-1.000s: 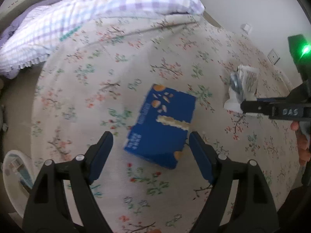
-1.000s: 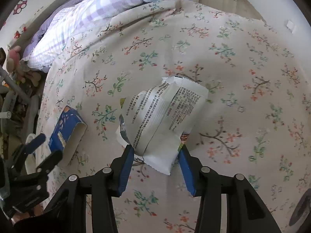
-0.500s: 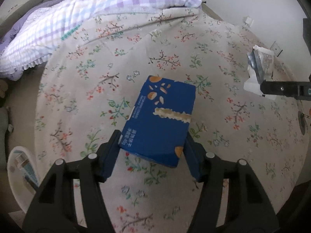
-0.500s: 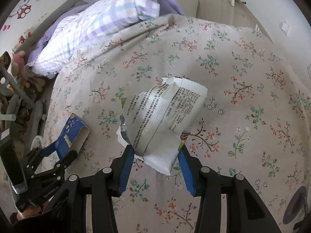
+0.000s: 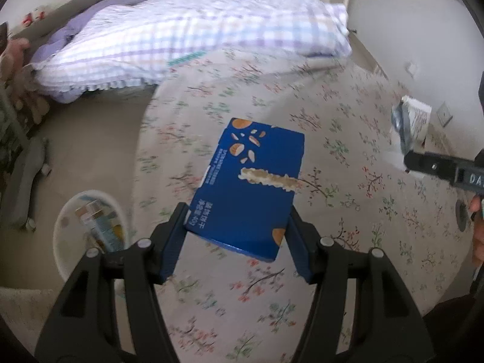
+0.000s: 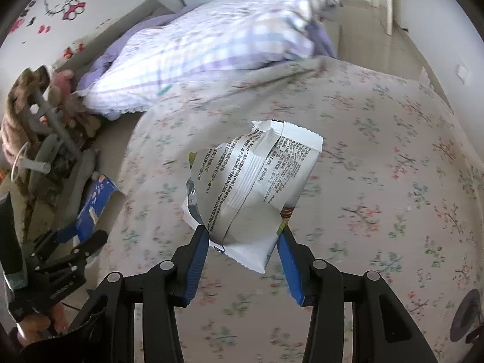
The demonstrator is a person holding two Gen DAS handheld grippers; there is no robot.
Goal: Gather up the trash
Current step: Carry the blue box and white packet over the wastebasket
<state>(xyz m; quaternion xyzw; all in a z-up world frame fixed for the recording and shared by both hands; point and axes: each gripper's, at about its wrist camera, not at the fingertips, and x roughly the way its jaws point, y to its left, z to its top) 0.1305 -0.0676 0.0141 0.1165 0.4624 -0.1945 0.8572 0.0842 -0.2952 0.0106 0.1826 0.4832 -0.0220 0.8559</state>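
I've got the left gripper [image 5: 237, 242] clamped on the blue box [image 5: 251, 187], pads on its two long side edges near the bottom end. Its jaws closed in on the box within the last second, and the box now hangs clear above the floral bedspread [image 5: 348, 151]. In the right wrist view the same box [image 6: 96, 199] shows an open end, so it's probably empty.

Right gripper [image 6: 243, 255] holds the white wrapper [image 6: 254, 181] by its lower corner, jaws narrow, the bag sticking up and forward over the bed [image 6: 393, 181]. From the left view the wrapper [image 5: 413, 121] sits off to the right in the other gripper [image 5: 407, 158].

Handling, my read:
- Box: light cardboard, stiff on the edges, soft on the broad faces. It would crush if squeezed harder, so keep the side-edge grip. It's held low, so the top end could swing.
- Wrapper: near weightless, thin film, slick, crinkles. The hold looks shallow and it could slide out on a fast move. A deeper bite across the crimped seam would be safer.

A white bin [image 5: 90, 233] stands on the floor beside the bed, lower left, with some packaging already in it. Likely drop spot. Nothing dropped yet; both pieces are well above the bed.

A checked pillow [image 5: 196, 39] lies at the far end, not in the way.
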